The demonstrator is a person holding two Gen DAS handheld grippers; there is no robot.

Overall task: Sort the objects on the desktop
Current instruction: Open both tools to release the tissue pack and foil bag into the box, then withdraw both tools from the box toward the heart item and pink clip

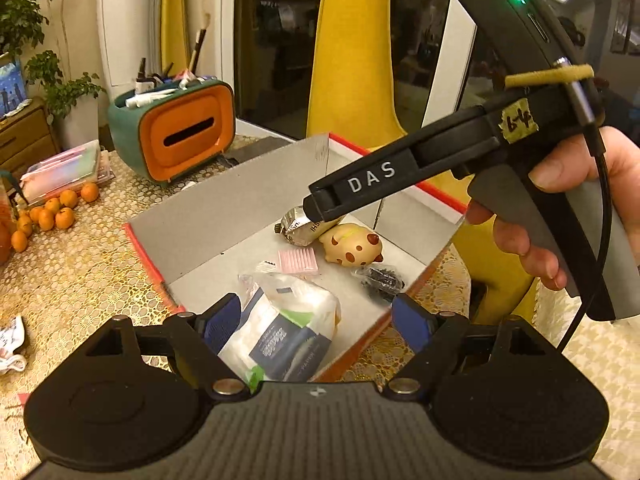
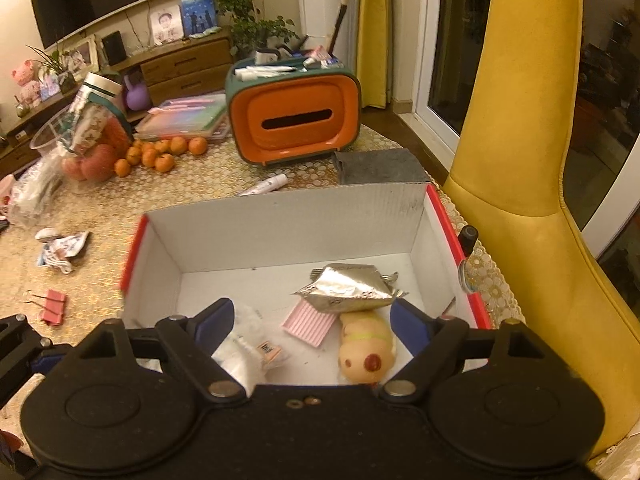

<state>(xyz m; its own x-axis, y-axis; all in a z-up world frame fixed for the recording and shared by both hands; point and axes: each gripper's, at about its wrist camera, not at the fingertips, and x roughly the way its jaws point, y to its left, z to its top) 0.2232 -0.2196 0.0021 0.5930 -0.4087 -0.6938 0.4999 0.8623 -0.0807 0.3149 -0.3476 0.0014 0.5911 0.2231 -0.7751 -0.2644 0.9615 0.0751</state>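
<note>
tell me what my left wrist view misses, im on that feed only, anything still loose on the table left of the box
Observer: Yes, a pink binder clip lies on the tablecloth, left of the red-edged box.
Operator: anything near the tissue holder
Observer: A white marker lies on the cloth between the orange tissue holder and the box's back wall.
Operator: is the right hand-held gripper carrying something
Observer: No. The right hand-held gripper is open over the box with nothing between its pads; the silver foil packet lies below, resting on the spotted toy.
</note>
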